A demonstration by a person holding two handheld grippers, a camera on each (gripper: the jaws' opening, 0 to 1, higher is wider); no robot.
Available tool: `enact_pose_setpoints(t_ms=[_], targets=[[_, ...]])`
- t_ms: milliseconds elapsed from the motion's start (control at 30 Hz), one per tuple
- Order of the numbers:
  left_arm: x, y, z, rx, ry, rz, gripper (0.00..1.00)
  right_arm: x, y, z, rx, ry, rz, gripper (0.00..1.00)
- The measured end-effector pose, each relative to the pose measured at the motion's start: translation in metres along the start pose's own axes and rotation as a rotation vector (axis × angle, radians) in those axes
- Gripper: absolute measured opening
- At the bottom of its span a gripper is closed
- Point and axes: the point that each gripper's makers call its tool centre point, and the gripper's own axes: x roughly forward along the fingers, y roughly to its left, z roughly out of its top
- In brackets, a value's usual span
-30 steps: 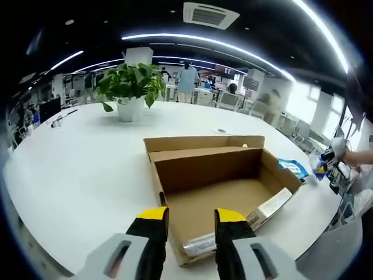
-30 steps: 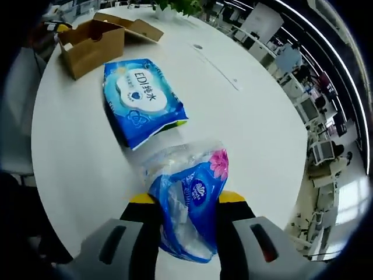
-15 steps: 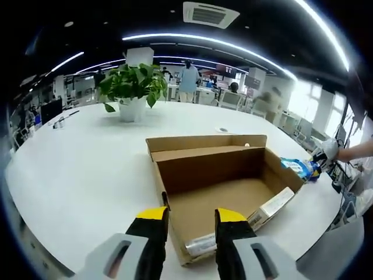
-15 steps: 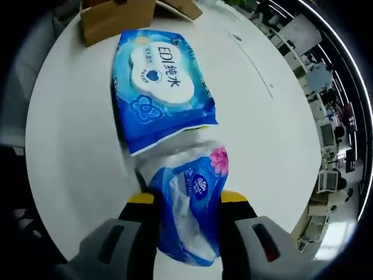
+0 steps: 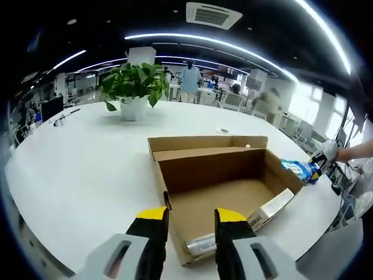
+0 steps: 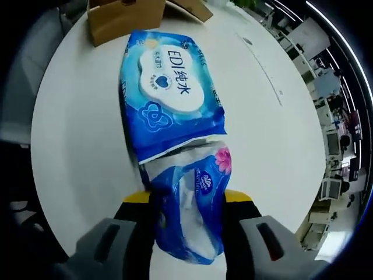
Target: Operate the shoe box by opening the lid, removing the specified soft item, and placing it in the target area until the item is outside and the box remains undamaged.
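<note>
1. Right hand-held gripper (image 6: 187, 210): jaws pinch a soft tissue pack (image 6: 192, 216) between them. Blue plastic film with clear crinkled patches, a pink flower and a round white logo near its far end. The film bulges and creases where the jaws squeeze it.
2. Tissue pack is outside the shoe box (image 6: 126, 18), over the white surface (image 6: 81, 146). I can't tell whether it rests on the surface or hangs just above it.
3. Just past the tissue pack's far end lies a wet wipes pack (image 6: 169, 93), flat on the surface. Blue, with a large white oval label, a small blue heart, and "EDI" plus Chinese characters. Its near edge looks to overlap or touch the tissue pack; can't tell which.
4. The shoe box sits well beyond the wet wipes pack, far ahead of the right hand-held gripper.
5. Left hand-held gripper (image 5: 191, 219): jaws spread, holding nothing, yellow tips over the near end of the open shoe box (image 5: 218, 189).
6. Shoe box in the left gripper view: brown cardboard, lid (image 5: 207, 143) folded back flat on the far side, a white label on its right wall, no visible tears. A shiny, clear wrapped bit (image 5: 201, 245) lies at the box's near end, between the jaw tips.
7. Far right of the left hand-held gripper, past the box: the tissue pack (image 5: 302, 170) with a gloved hand (image 5: 326, 150) behind it.
8. Potted plant (image 5: 134, 87) stands well beyond the box on the surface.
</note>
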Motion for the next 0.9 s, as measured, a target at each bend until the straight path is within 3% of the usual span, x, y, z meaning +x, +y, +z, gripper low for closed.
enact_pose_setpoints(t_ms=[600, 900], targets=[[-0.003, -0.001, 0.002, -0.015, -0.019, -0.013, 0.31, -0.038, -0.013, 0.024, -0.052, -0.023, -0.066, 0.39], [-0.002, -0.008, 0.001, -0.01, -0.014, -0.046, 0.31, -0.056, -0.012, 0.048, 0.0, -0.067, -0.098, 0.37]])
